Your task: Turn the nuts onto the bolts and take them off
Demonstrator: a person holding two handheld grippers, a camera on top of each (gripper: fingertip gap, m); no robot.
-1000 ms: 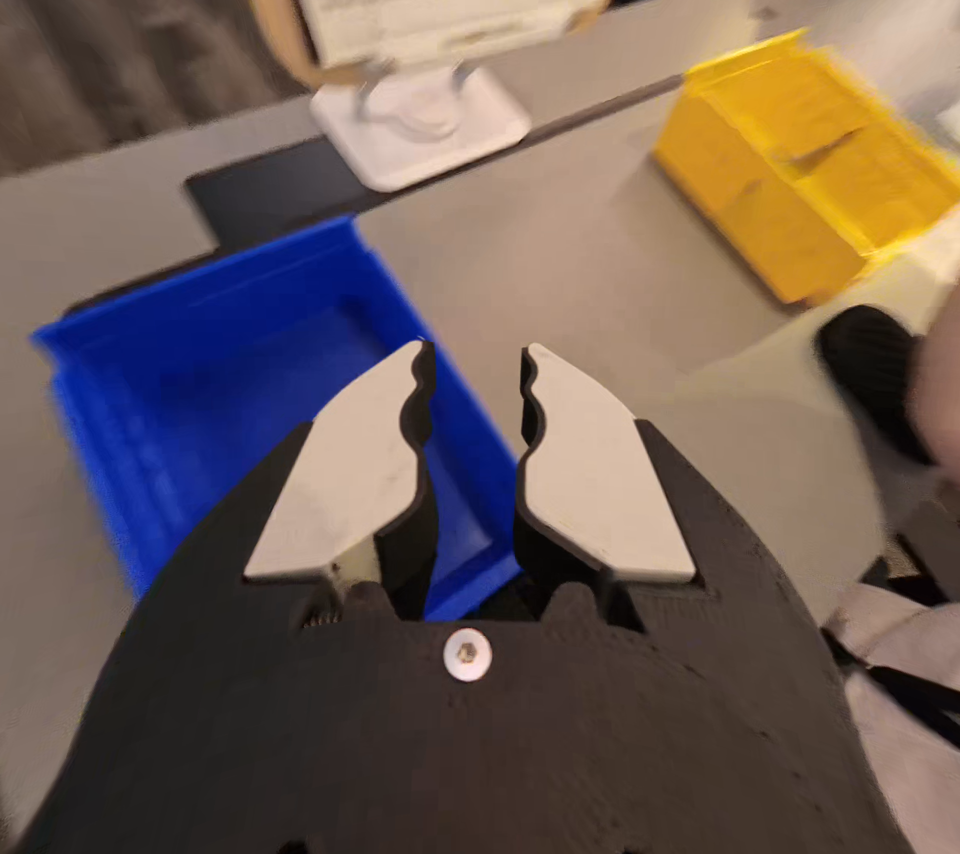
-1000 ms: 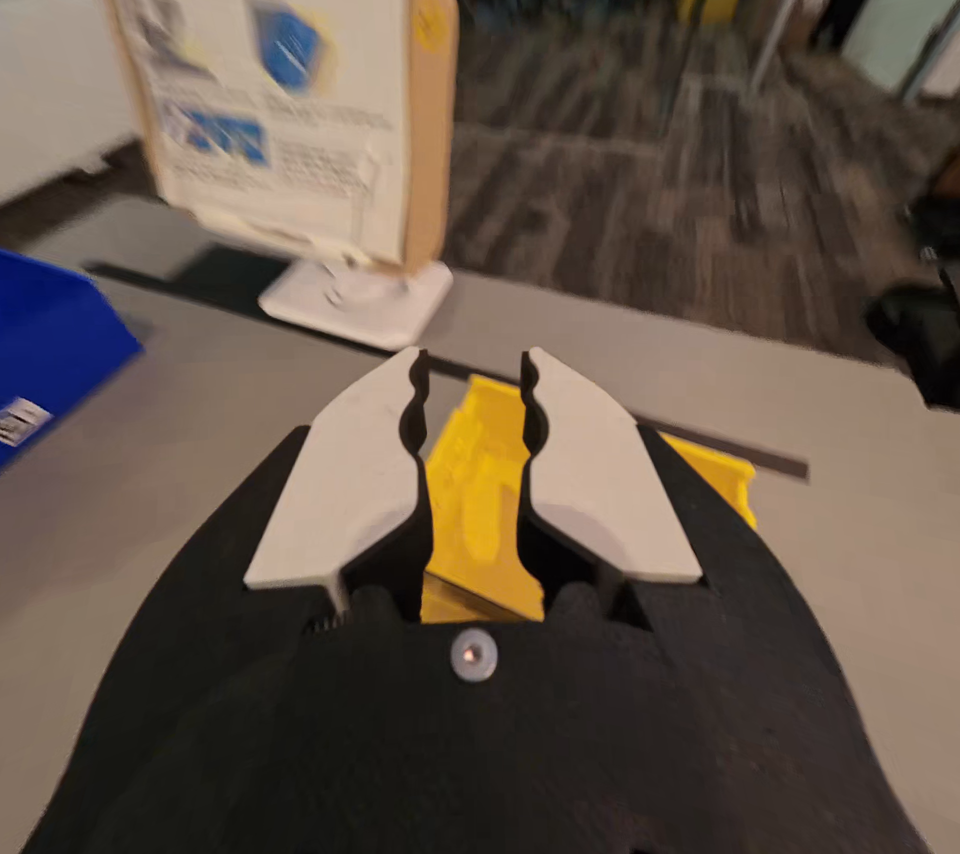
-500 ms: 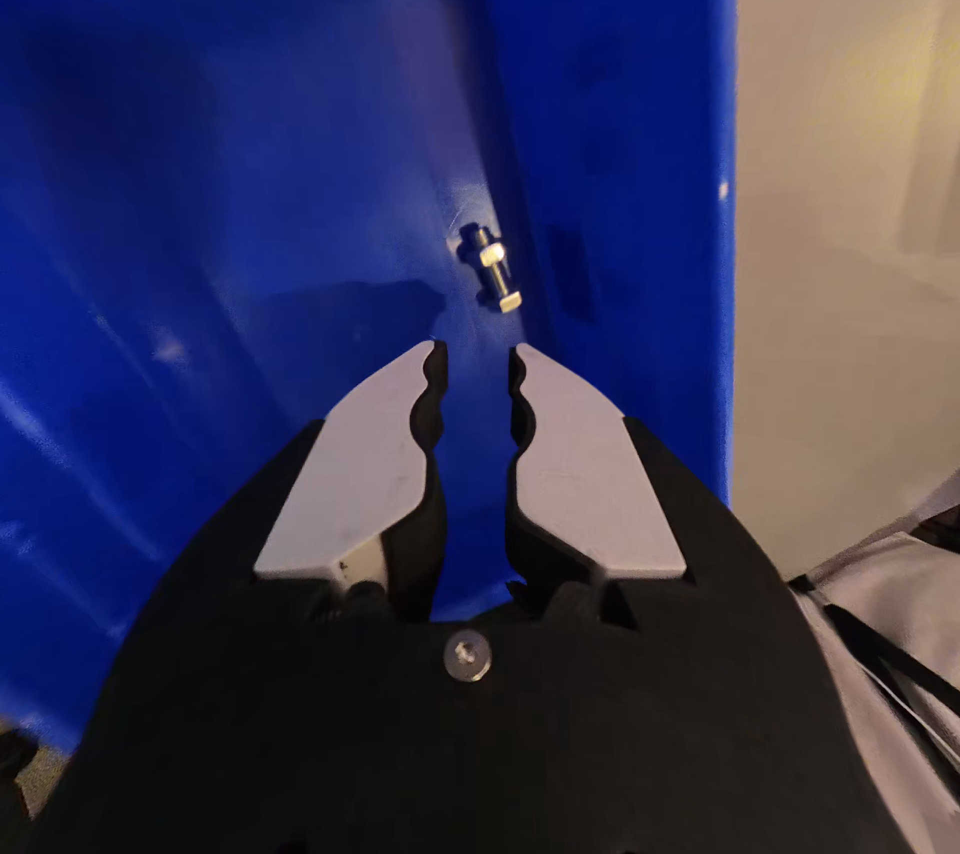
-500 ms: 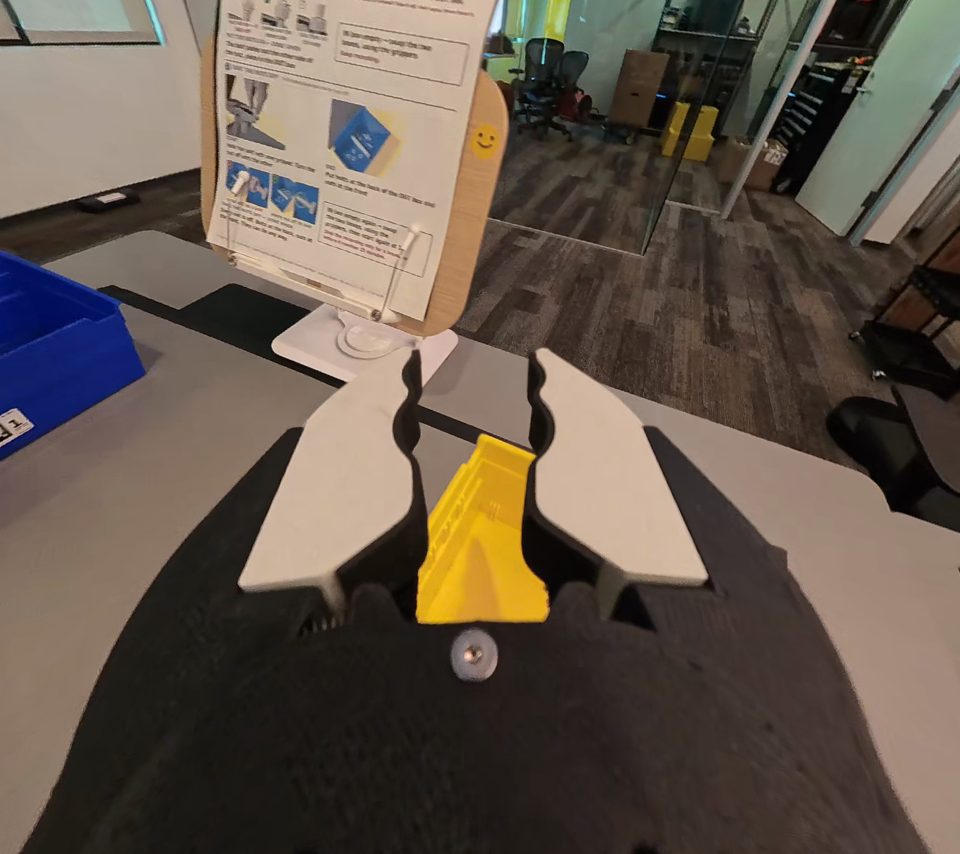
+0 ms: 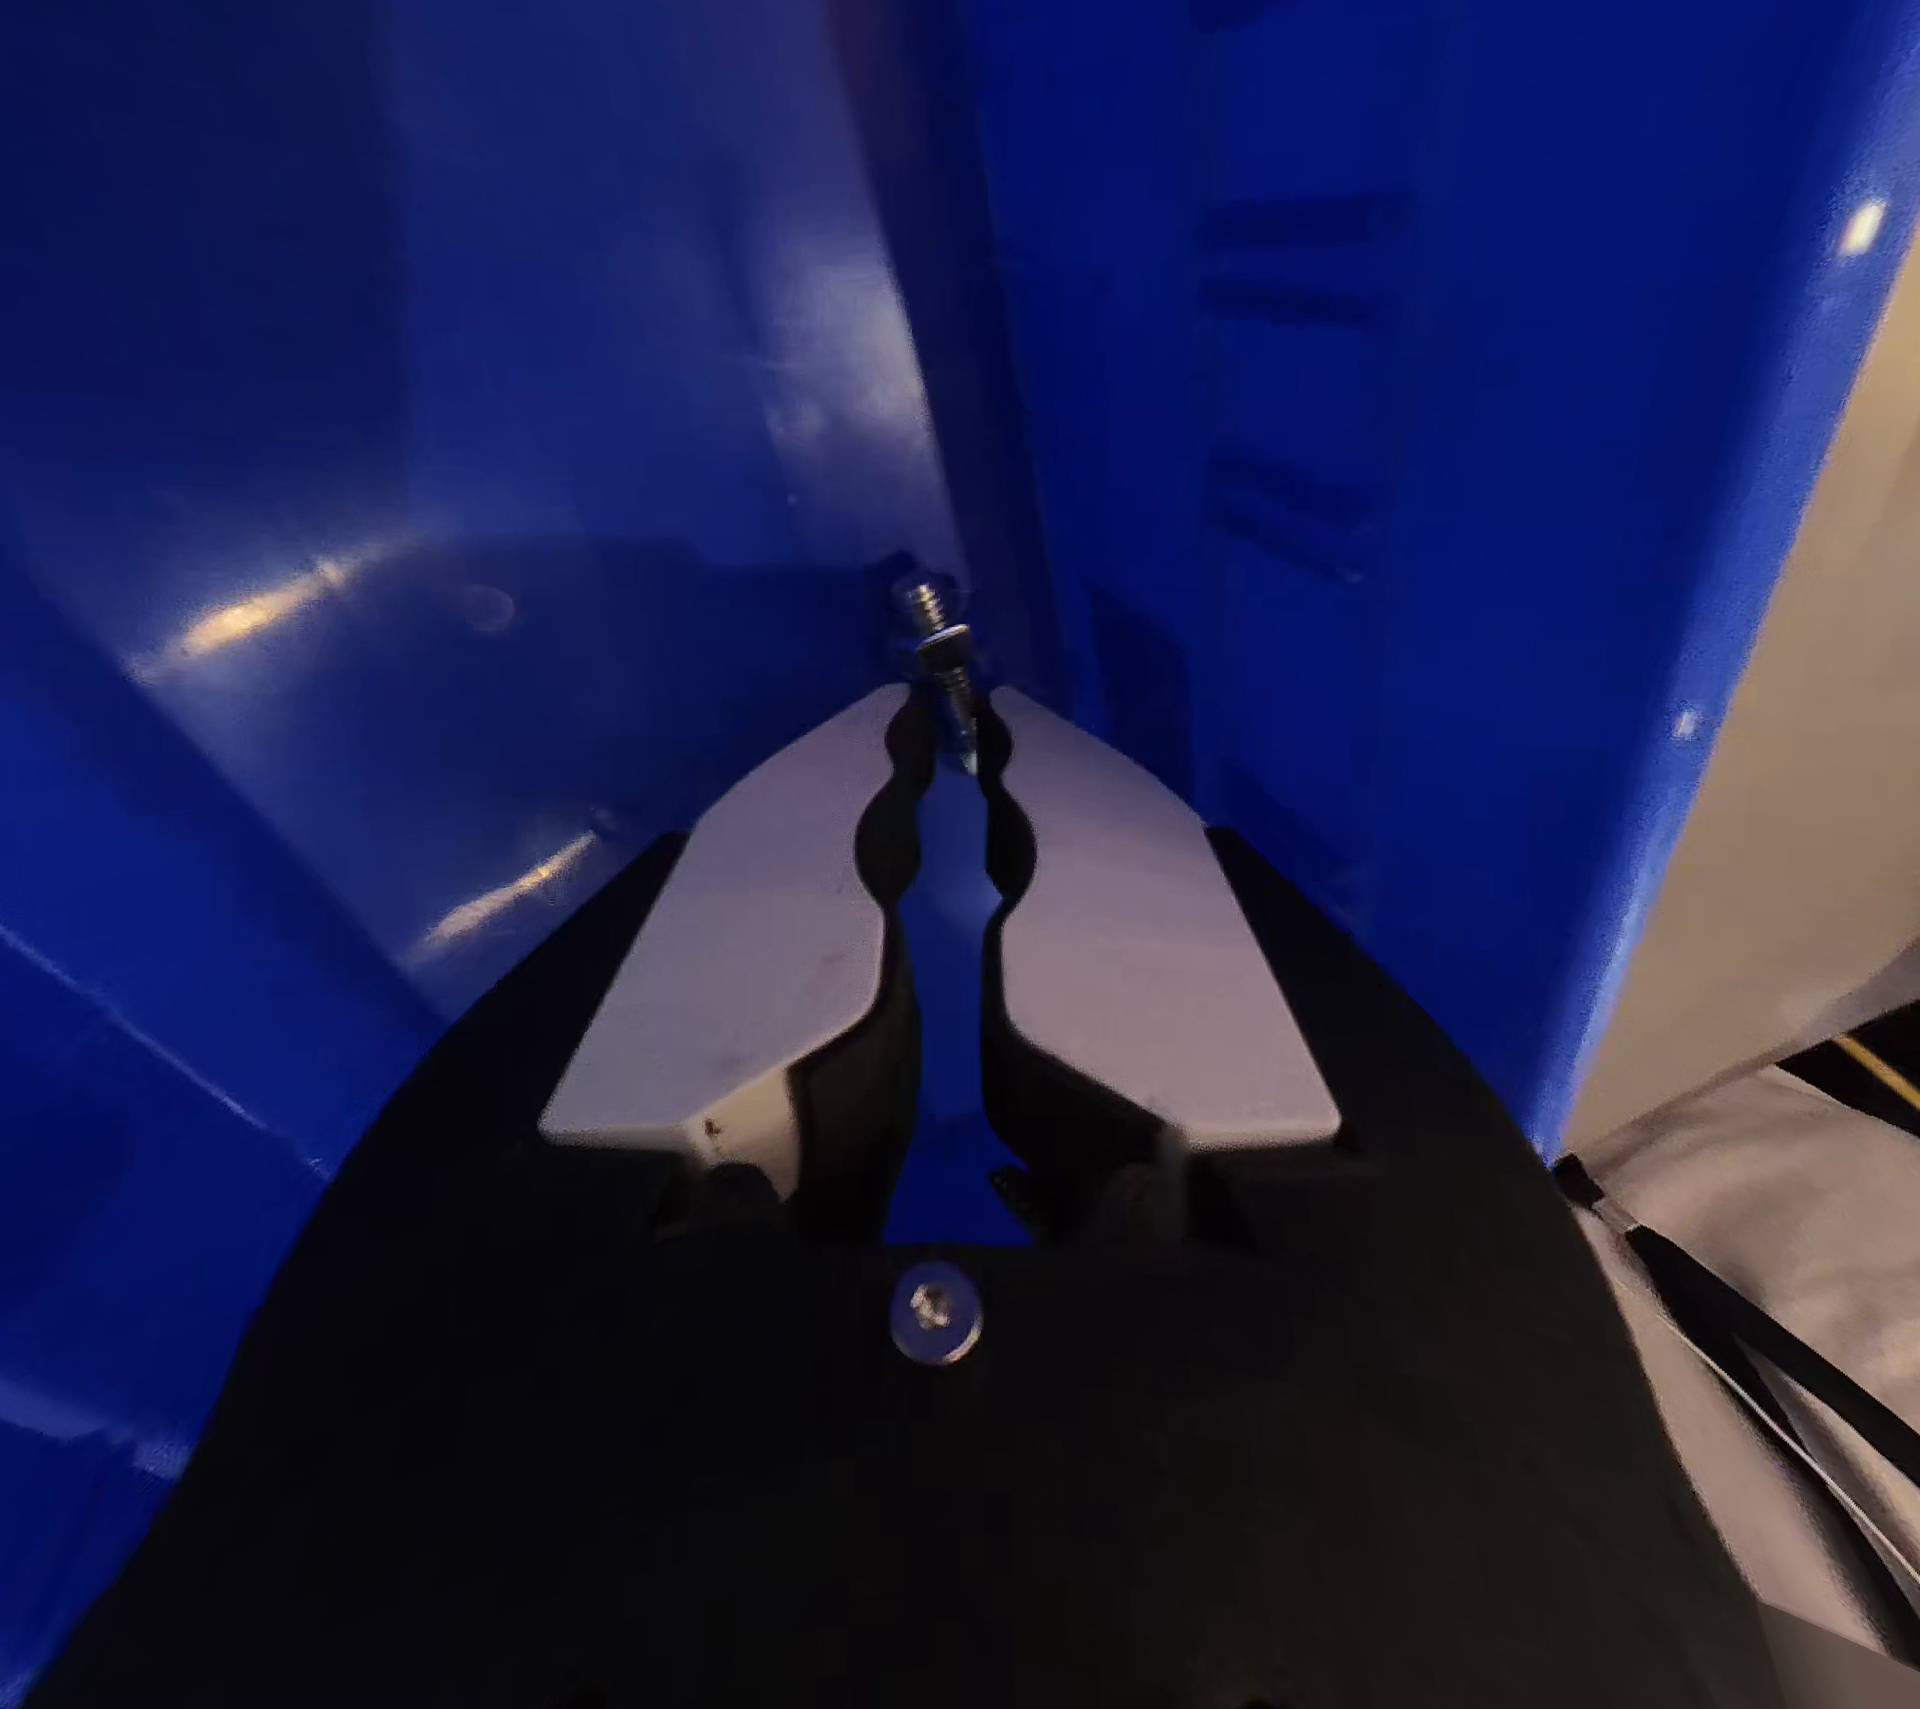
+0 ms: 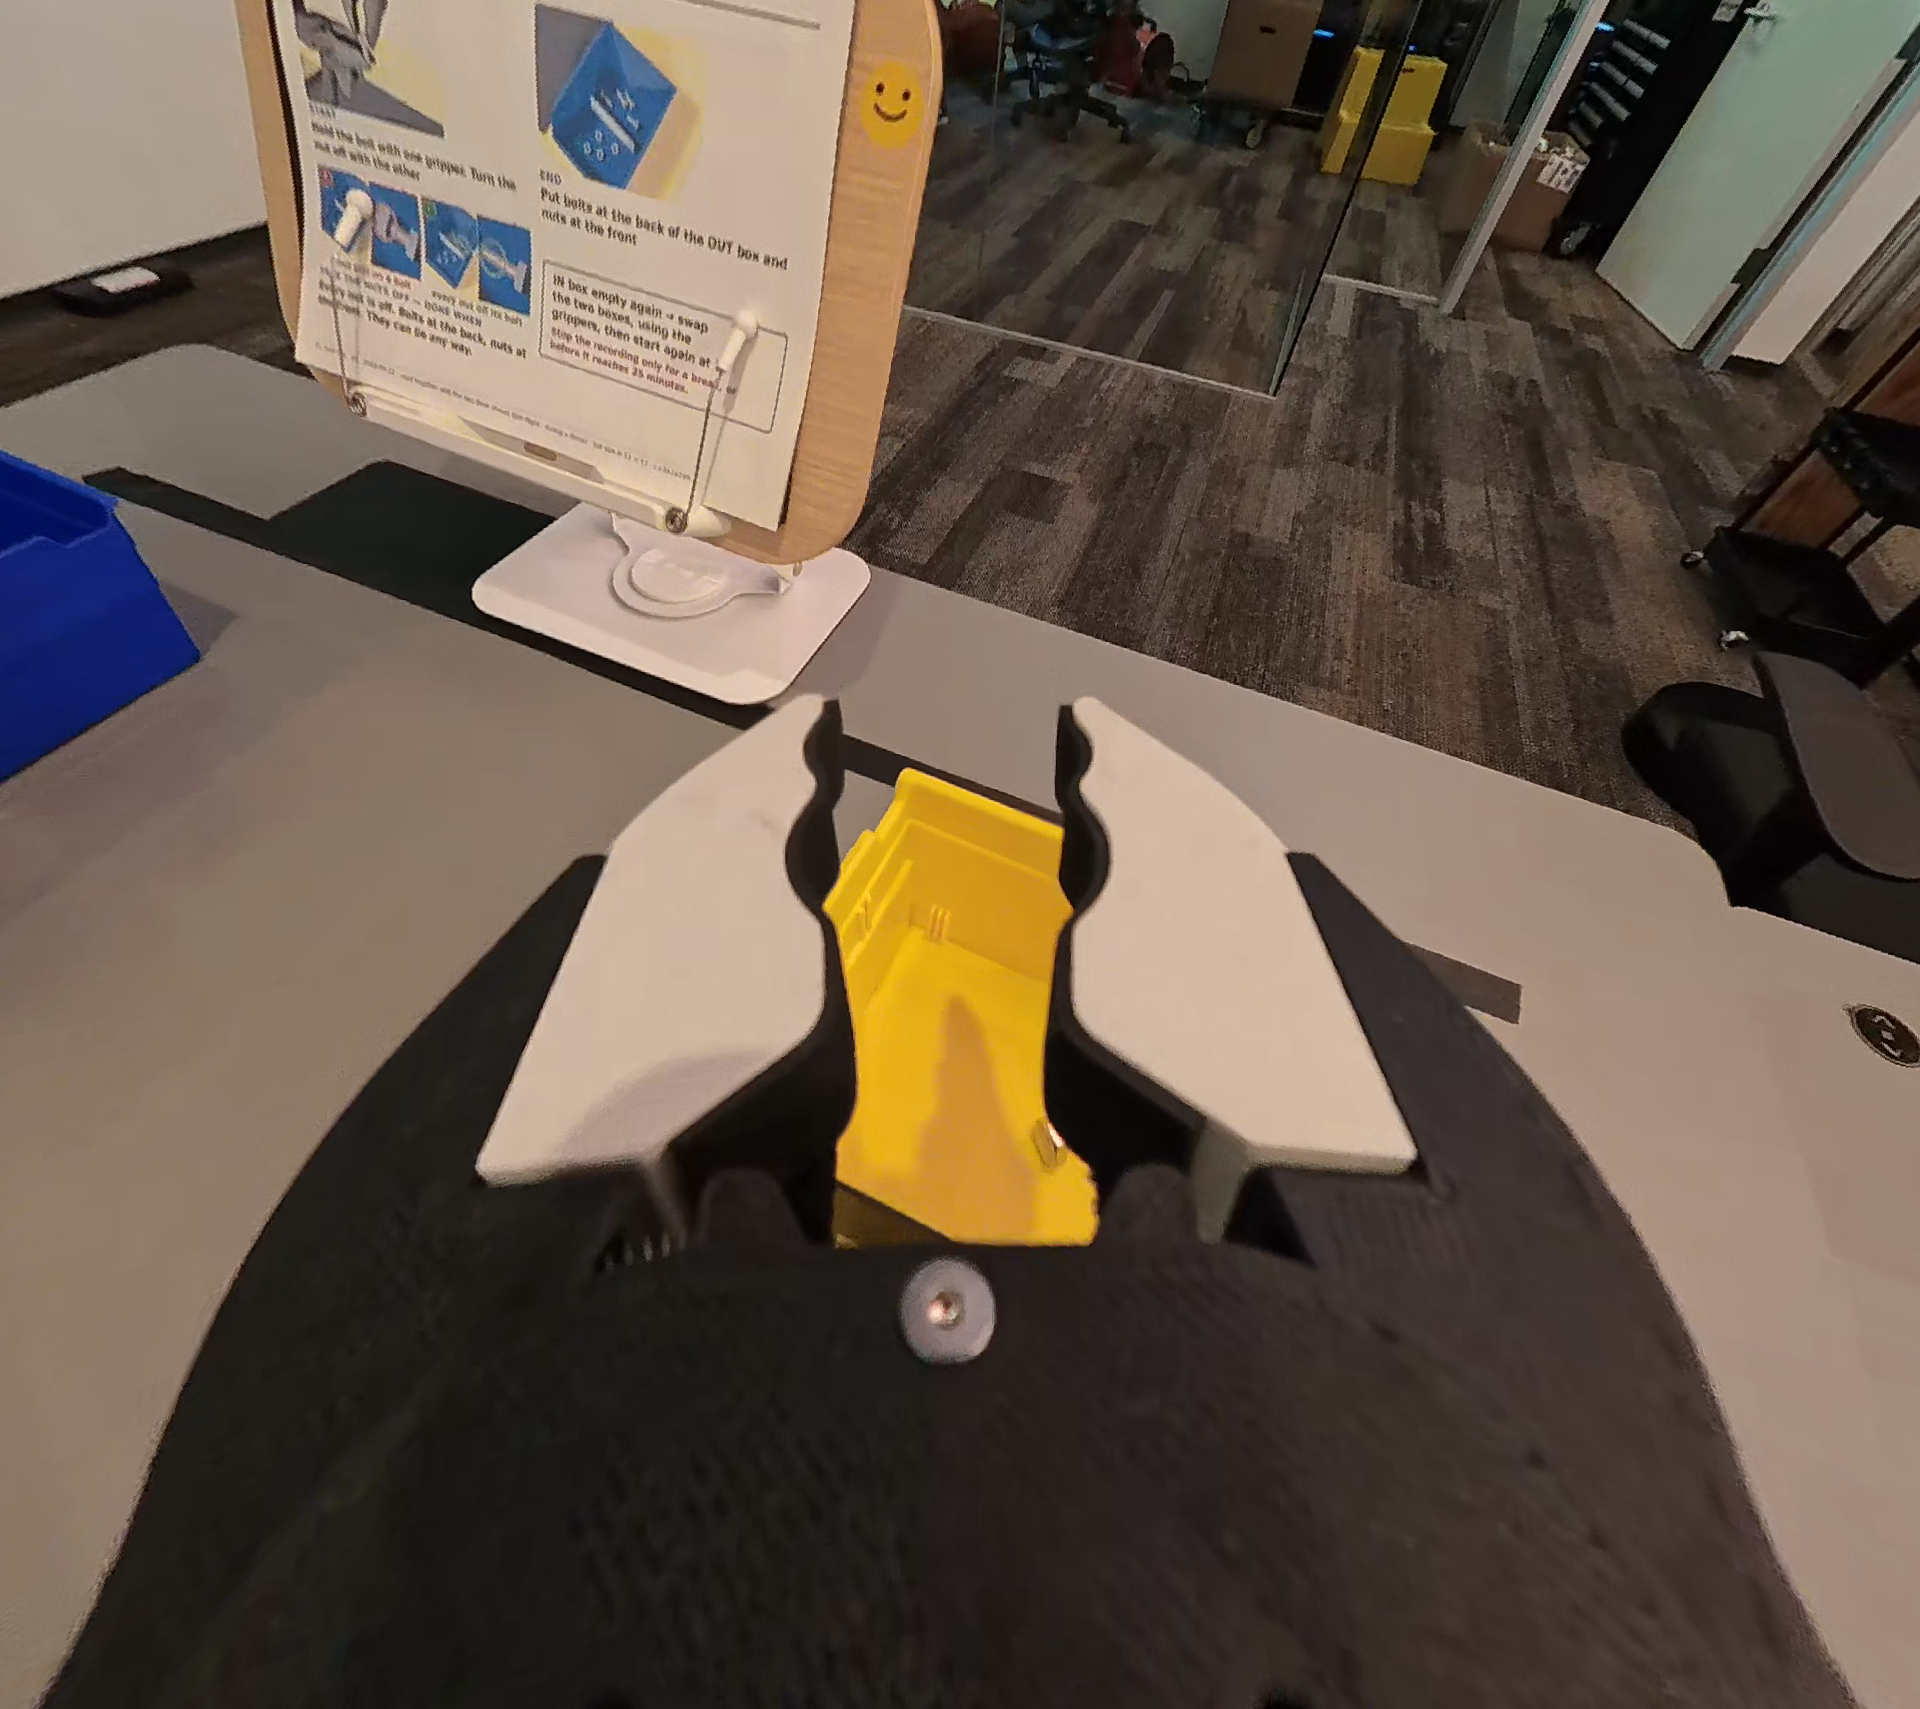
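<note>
Office: glass partitions [image 6: 1143, 49], desk chairs [image 6: 1070, 7], carpet [image 6: 1247, 464].

The left wrist view is dim: the inside of the blue bin [image 5: 520, 257] fills it, dark toward the upper left, with soft streaks of warm glare on its floor and small bright specks on the right wall. The bolt [image 5: 940, 657] near the centre is slightly soft, and the bin walls bow outward toward the edges from the wide lens. The black gripper [image 5: 948, 729] body is nearly featureless in shadow. The right wrist view is bright and evenly lit, with daylight on the floor [image 6: 1247, 433] beyond. The yellow bin [image 6: 956, 984] carries a faint shadow on its bottom. The paper sheet [image 6: 561, 101] is a little blurred, and straight lines curve near the frame edges.
</note>
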